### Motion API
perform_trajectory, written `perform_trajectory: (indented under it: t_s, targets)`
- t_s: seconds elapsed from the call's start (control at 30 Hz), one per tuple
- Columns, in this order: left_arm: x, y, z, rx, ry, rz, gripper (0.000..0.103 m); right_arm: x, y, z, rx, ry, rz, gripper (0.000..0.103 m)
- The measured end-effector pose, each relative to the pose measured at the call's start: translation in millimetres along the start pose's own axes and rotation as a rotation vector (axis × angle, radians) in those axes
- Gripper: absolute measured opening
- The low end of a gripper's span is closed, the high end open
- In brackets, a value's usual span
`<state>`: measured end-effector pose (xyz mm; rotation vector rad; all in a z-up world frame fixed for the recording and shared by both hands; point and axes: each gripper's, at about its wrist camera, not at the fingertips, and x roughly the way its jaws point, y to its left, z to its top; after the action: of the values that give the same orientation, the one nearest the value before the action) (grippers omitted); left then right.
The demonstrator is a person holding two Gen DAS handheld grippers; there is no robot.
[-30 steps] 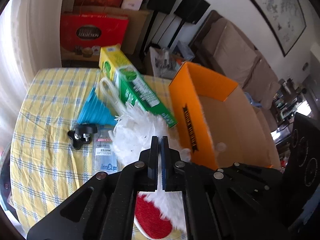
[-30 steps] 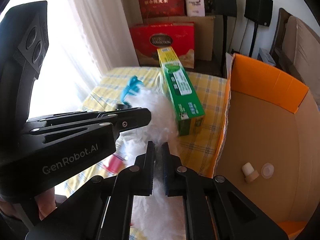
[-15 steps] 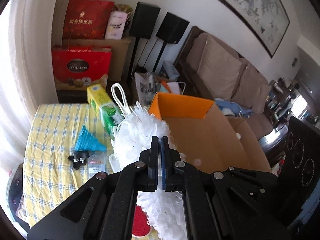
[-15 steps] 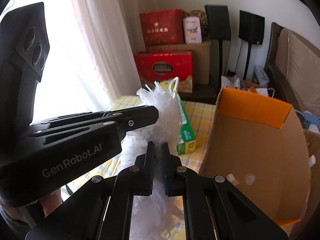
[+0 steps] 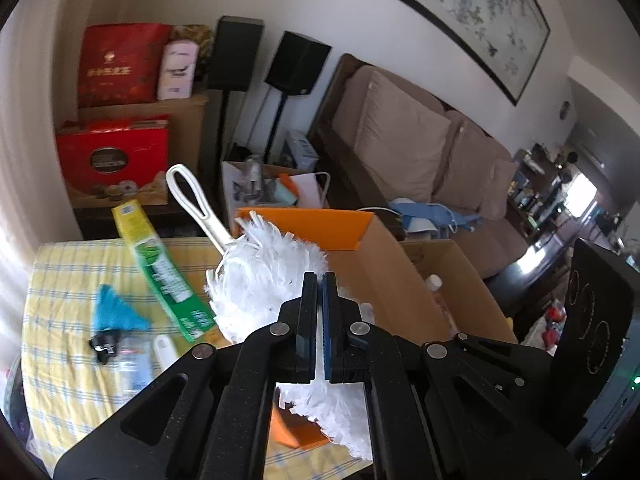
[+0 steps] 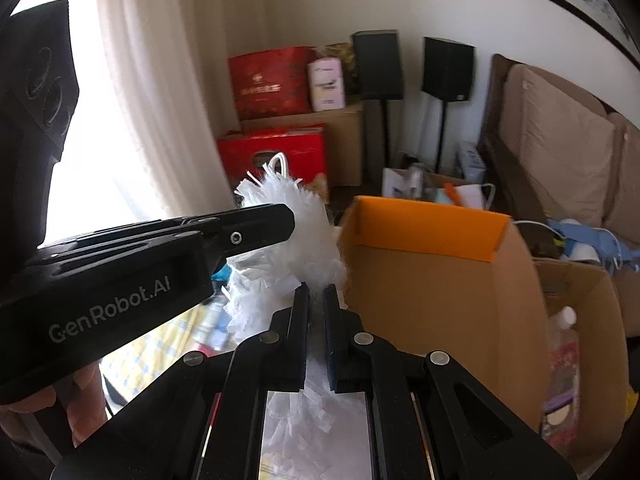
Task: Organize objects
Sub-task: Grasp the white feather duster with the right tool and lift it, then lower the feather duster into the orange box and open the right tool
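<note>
I have both tools clamped on the white duster (image 5: 264,276). My left tool (image 5: 319,280) pinches its fluffy head with the jaws pressed nearly together, and my right tool (image 6: 316,292) grips the same fluff nearer my end, white strands filling the narrow gap between its jaws. In the right view the left tool (image 6: 280,220) reaches in from the left and bites the duster further along.

The duster is up off the table (image 5: 52,304), held beside the orange-flapped carton (image 5: 400,280). Its cream loop handle (image 5: 188,196) points up and away from me, above the table's far edge. I cannot tell whether the fluff touches the carton's near wall.

Inside the carton I see a white-capped bottle (image 6: 564,320) and some printed packs, blurred.

On the yellow checked table lie a green and yellow box (image 5: 164,276), a blue folded thing (image 5: 116,312), a small black knob (image 5: 105,346) just beside it, a clear pack and a white piece, all blurred.

A hand (image 6: 80,400) shows under the left tool's body in the right view.

Behind stand red gift boxes (image 5: 112,156), two black speakers (image 5: 296,64) and a sofa (image 5: 420,152).
</note>
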<state>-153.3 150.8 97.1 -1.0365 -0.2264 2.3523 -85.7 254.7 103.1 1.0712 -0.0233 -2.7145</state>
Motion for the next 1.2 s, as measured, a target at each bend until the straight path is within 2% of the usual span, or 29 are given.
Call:
perform_trajectory:
  t_s: [0.23,0.5,0.77,0.87,1.0,1.13,1.2]
  targets:
    - [33.5,-33.3,0.6,0.016,0.024,-0.028,0.002,-3.9,-45.3,-4.8,0.042,0.016,-0.083,0.006]
    - [59.1,-52.6,-3.6,0.012,0.030,-0.047,0.000,8.8,-81.7,-16.5,0.055,0.057,-0.181,0.006]
    - [79.3,-49.9,-10.6,0.032,0.101,-0.031,0.001,25.6,-102.7,-30.3,0.074,0.096,-0.204,0.005]
    - [77.2,-39.5,-15.0,0.036,0.112,-0.006,0.005,26.3,-103.9,-30.9,0.085,0.096,-0.200,0.008]
    - [71.3,-24.7,-19.7,0.049,0.120,0.041,0.018,25.8,-100.4,-30.5,0.099,0.086,-0.189,0.010]
    - [63.0,-9.8,-25.1,0.048,0.127,0.077,0.024,27.2,-91.3,-29.6,0.097,0.082,-0.177,0.010]
    - [60.2,-4.9,-26.3,0.048,0.128,0.087,0.028,28.0,-87.3,-28.8,0.093,0.080,-0.172,0.015]
